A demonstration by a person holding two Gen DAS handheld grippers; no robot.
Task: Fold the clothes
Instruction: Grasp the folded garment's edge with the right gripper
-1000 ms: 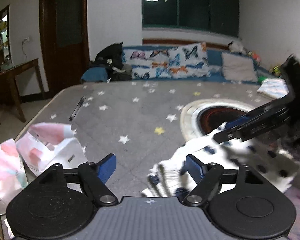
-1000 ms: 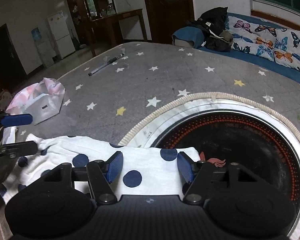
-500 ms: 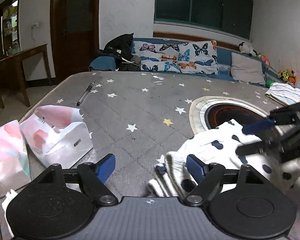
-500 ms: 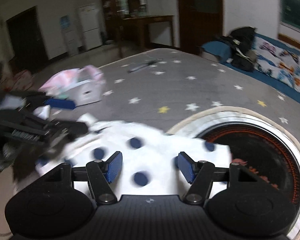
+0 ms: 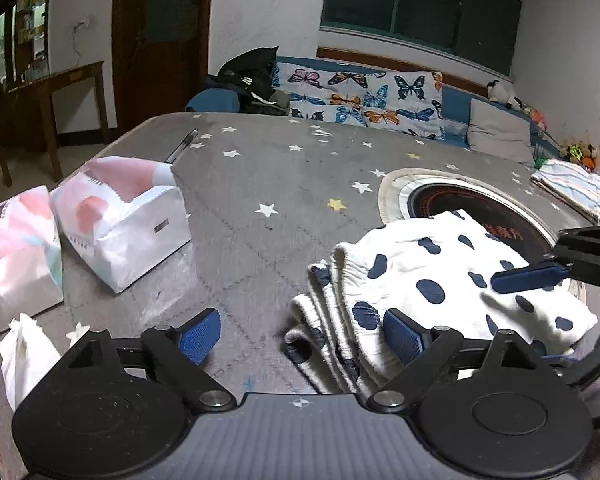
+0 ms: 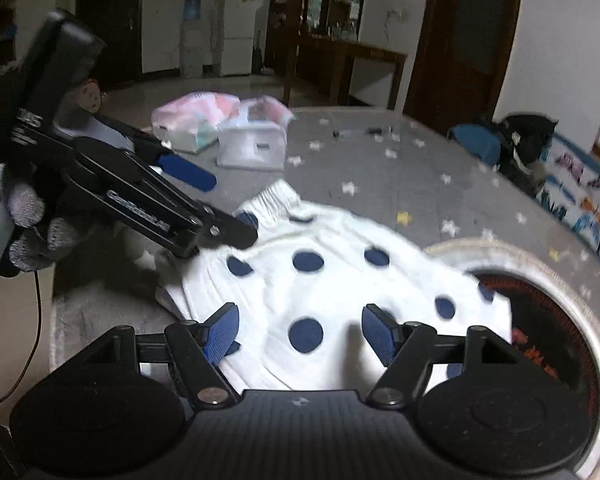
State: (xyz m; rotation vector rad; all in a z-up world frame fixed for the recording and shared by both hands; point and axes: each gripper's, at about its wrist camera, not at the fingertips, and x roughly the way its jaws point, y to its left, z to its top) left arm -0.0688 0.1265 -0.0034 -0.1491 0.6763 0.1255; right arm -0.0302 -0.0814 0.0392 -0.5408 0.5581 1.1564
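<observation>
Releasing is the step in hand, as I judge it: both claws are opening over the spotted white garment [image 5: 440,280], which lies folded on the grey star-printed desk [image 5: 260,184], its far end draped over a round dark mat [image 5: 480,204].

Low in the left wrist view, the left claw [image 5: 300,336] stands wide, with bare desk between its blue pads; the garment's ribbed edge sits just by the right-hand pad, unpinched. Low in the right wrist view, the right claw [image 6: 298,332] is spreading too, with the cloth lying beneath and between the pads but not squeezed.

To do this well, each claw should come up and off the cloth cleanly, with pads fully apart so no layer catches and drags the fold open. The stacked edges at lower centre of the left view look loose, so they may want a light press.

Room is good ahead: open desk stretches through the middle of the frame. At the left sit two pink-and-white packs [image 5: 120,220], near the desk's rounded edge. At the far right, a striped folded cloth [image 5: 572,188] lies well apart, and a butterfly-print cushion [image 5: 360,96] lines the upper background.
</observation>
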